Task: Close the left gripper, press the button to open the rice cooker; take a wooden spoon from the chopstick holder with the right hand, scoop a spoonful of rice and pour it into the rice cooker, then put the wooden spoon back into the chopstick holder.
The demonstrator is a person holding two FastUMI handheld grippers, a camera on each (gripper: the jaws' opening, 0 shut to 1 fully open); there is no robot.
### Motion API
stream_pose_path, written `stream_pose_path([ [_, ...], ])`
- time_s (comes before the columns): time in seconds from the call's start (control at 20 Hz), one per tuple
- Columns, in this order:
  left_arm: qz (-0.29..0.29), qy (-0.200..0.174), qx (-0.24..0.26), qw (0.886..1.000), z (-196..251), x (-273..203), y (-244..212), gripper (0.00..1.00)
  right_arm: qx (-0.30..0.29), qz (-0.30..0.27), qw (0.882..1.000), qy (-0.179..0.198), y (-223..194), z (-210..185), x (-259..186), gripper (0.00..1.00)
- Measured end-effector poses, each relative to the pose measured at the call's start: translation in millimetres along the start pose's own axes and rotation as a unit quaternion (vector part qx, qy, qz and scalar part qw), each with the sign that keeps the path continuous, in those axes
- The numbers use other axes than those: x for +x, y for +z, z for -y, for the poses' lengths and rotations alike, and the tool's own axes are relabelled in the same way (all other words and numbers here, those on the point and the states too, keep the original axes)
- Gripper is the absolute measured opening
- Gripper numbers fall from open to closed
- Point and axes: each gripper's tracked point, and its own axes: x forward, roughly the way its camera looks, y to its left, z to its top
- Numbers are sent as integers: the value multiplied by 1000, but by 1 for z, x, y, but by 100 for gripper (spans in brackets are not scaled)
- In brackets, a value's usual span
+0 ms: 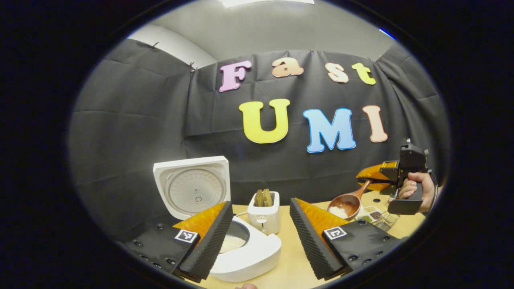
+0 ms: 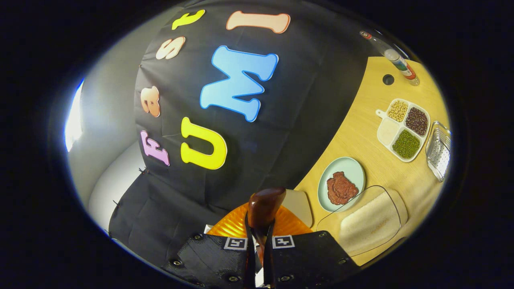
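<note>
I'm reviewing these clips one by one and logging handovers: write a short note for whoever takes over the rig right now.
Left tongs: open, empty, just in front of the rice cooker.
Right tongs: shut on the wooden spoon handle, held above the table, level, with white rice in its bowl.
Rice cooker: lid up, some rice already in the pot.
Done: lid opened, spoon taken, rice scooped.
Left: carry the spoon over the pot, tip the rice in, return the spoon to the chopstick holder, which I cannot pick out here.
</note>
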Motion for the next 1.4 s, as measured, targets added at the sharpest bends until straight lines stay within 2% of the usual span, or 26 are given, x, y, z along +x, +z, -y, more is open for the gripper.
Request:
stream_pose_path([
  [0.2, -2, 4, -7, 1000, -13, -5, -6, 99, -4, -11, 1000, 16, -15, -24, 5, 8],
  [0.4, -4, 25, -26, 999, -34, -9, -14, 98, -1, -29, 999, 29, -35, -45, 18, 8],
  [0.65, -13, 49, -47, 998, -57, -17, -23, 100, -3, -67, 997, 44, -75, -66, 48, 8],
  [0.85, -25, 65, -55, 996, -71, -21, -31, 93, -14, -92, 994, 64, -108, -86, 80, 8],
  [0.95, -23, 70, -59, 996, -77, -23, -31, 99, -12, -99, 992, 71, -122, -95, 95, 8],
  [1.15, -15, 74, -55, 996, -90, -30, -27, 97, -23, -119, 990, 78, -152, -108, 121, 8],
  [1.4, -13, 84, -63, 994, -106, -43, -31, 99, -115, -125, 982, 83, -184, -130, 155, 8],
])
